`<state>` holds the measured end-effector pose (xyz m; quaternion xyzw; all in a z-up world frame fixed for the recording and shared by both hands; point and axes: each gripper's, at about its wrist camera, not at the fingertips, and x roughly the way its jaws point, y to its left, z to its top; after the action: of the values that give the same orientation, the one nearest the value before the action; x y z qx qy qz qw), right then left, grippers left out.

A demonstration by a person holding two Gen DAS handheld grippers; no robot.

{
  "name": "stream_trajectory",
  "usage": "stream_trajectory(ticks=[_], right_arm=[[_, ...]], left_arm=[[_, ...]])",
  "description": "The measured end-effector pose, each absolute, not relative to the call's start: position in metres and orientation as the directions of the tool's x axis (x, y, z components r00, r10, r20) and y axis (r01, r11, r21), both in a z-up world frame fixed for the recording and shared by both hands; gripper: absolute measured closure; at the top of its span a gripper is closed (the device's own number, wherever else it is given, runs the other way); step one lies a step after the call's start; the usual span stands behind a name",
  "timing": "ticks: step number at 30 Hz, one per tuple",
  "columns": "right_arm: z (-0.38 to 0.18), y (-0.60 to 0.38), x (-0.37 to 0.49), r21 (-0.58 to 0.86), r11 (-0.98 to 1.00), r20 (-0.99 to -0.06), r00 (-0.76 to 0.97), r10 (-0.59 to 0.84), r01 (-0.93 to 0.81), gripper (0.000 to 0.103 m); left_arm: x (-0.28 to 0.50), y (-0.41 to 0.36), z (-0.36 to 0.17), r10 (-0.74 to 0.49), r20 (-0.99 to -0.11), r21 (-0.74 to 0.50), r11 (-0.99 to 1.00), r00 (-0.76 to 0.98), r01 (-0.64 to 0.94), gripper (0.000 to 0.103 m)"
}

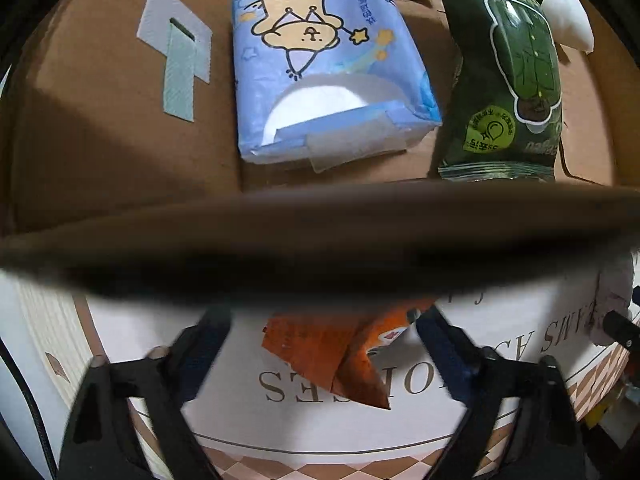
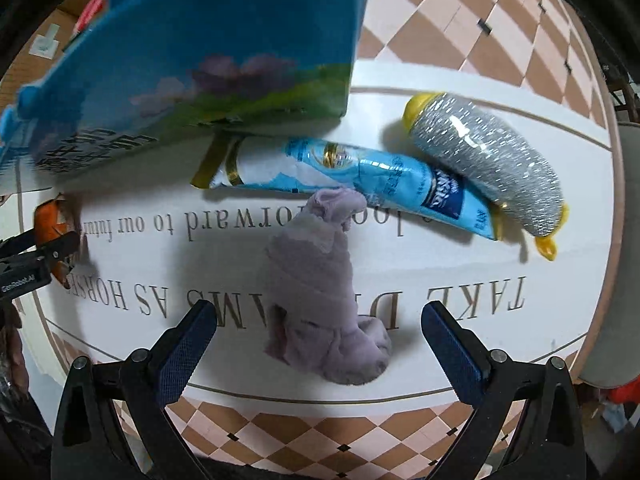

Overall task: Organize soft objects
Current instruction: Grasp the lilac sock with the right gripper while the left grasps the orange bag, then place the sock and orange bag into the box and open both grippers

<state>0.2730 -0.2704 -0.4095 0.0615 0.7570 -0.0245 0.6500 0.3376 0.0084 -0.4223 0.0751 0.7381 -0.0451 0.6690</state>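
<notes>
In the left wrist view my left gripper [image 1: 320,344] is open, hovering at the cardboard box's near wall [image 1: 320,240]. An orange packet [image 1: 340,356] lies between its fingers on the white mat below. Inside the box lie a blue tissue pack [image 1: 320,64], a dark green snack bag [image 1: 516,80] and a white pack [image 1: 560,4]. In the right wrist view my right gripper [image 2: 320,336] is open around a lilac sock [image 2: 320,300] on the mat. Beyond lie a light blue tube-shaped packet [image 2: 360,176] and a silver scrubber with yellow ends [image 2: 488,164].
A large blue pack [image 2: 200,52] fills the upper left of the right wrist view. The left gripper with the orange packet [image 2: 48,228] shows at its left edge. The round table's checkered rim [image 2: 320,432] is near. Tape strips [image 1: 176,56] stick to the box floor.
</notes>
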Motion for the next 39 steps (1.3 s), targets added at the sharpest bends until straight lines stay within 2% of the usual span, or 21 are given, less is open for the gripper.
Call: stream_trajectory(ticks=[1, 2, 8, 11, 14, 16, 19, 22, 28, 34, 39], right_arm=[[-0.413, -0.27, 0.273, 0.046, 0.991, -0.986, -0.153, 0.065, 0.123, 0.0], [-0.416, -0.27, 0.273, 0.048, 0.992, -0.985, -0.159, 0.066, 0.12, 0.0], [-0.427, -0.267, 0.27, 0.063, 0.991, -0.98, -0.182, 0.084, 0.119, 0.001], [-0.434, -0.263, 0.265, 0.076, 0.989, -0.976, -0.192, 0.099, 0.125, 0.007], [-0.443, -0.256, 0.258, 0.087, 0.986, -0.973, -0.198, 0.114, 0.141, 0.024], [-0.446, -0.255, 0.254, 0.084, 0.985, -0.973, -0.199, 0.113, 0.151, 0.046], [-0.45, -0.257, 0.247, 0.096, 0.981, -0.972, -0.196, 0.128, 0.166, 0.059], [-0.445, -0.255, 0.243, 0.107, 0.981, -0.973, -0.187, 0.136, 0.161, 0.065], [-0.425, -0.248, 0.222, 0.196, 0.967, -0.962, -0.161, 0.222, 0.163, 0.068], [-0.382, -0.239, 0.205, 0.315, 0.938, -0.939, -0.099, 0.33, 0.144, 0.068], [-0.312, -0.23, 0.221, 0.389, 0.917, -0.921, 0.024, 0.388, 0.083, 0.068]], left_arm=[[0.336, 0.007, -0.423, 0.046, -0.994, 0.029, 0.985, -0.099, 0.168, 0.037], [0.333, 0.006, -0.423, 0.057, -0.993, 0.04, 0.985, -0.101, 0.169, 0.04], [0.312, 0.01, -0.423, 0.029, -0.994, 0.019, 0.995, -0.109, 0.096, 0.044], [0.301, 0.01, -0.422, 0.02, -0.994, 0.014, 0.998, -0.109, 0.057, 0.044], [0.292, 0.009, -0.422, 0.004, -0.989, 0.0, 1.0, -0.146, 0.03, 0.044], [0.284, 0.007, -0.422, 0.001, -0.988, -0.002, 1.0, -0.155, 0.024, 0.044], [0.271, 0.001, -0.421, 0.017, -0.989, 0.013, 0.999, -0.145, 0.031, 0.045], [0.269, -0.01, -0.42, 0.019, -0.99, 0.014, 0.999, -0.142, 0.039, 0.045], [0.244, -0.037, -0.387, -0.028, -0.993, -0.038, 0.995, -0.113, 0.09, 0.045], [0.239, -0.052, -0.321, -0.15, -0.988, -0.154, 0.983, -0.043, 0.096, 0.045], [0.298, -0.063, -0.253, -0.244, -0.969, -0.236, 0.962, 0.041, 0.134, 0.045]])
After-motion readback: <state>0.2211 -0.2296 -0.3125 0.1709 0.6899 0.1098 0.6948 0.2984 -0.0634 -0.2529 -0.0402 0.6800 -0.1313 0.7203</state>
